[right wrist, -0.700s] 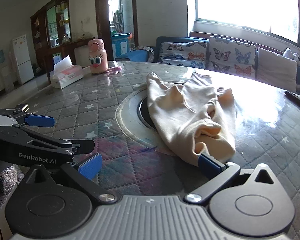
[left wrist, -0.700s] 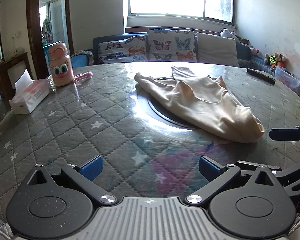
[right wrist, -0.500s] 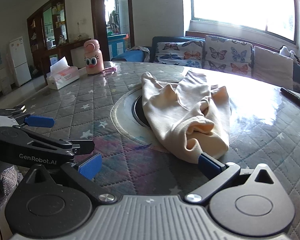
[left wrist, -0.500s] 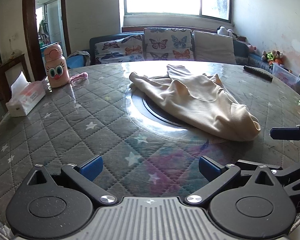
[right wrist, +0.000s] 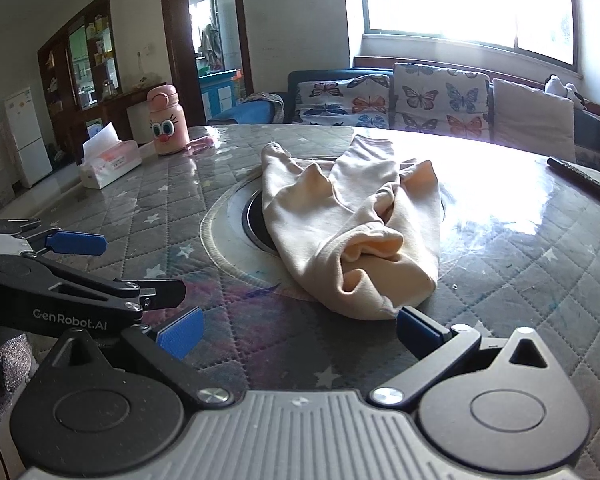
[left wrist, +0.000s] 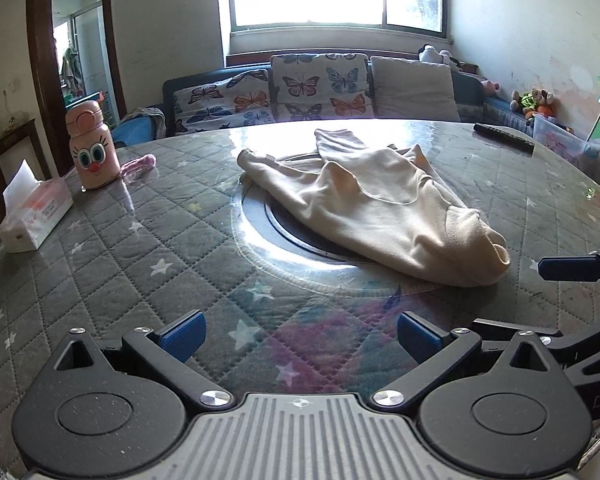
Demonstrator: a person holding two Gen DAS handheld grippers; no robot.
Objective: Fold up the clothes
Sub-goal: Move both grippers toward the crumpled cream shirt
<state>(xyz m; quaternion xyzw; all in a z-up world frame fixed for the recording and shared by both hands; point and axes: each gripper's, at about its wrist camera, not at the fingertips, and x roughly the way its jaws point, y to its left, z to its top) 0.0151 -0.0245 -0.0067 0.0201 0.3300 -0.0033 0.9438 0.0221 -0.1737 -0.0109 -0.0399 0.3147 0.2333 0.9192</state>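
The cream garment (left wrist: 374,204) lay crumpled across the round inset at the middle of the table (left wrist: 120,264), w/ 2 sleeves or legs trailing toward the window and a bunched, rolled-over end nearest both cameras. It wasn't flat or squared into a neat fold.

Judged by its drape, the fabric looked soft, light knit, limp and prob. prone to slide on the glossy tabletop, so it would sag from any single pinch. Best hold was likely a hem or cuff edge, e.g. the near bunched end (right wrist: 374,264) or a far cuff (right wrist: 370,148), pinching 1 layer.

The left gripper (left wrist: 298,326) stood wide open, holding nothing, well short of the cloth. The right gripper (right wrist: 298,332) also gaped wide and empty; its right pad sat just beside the near edge, contact unclear.
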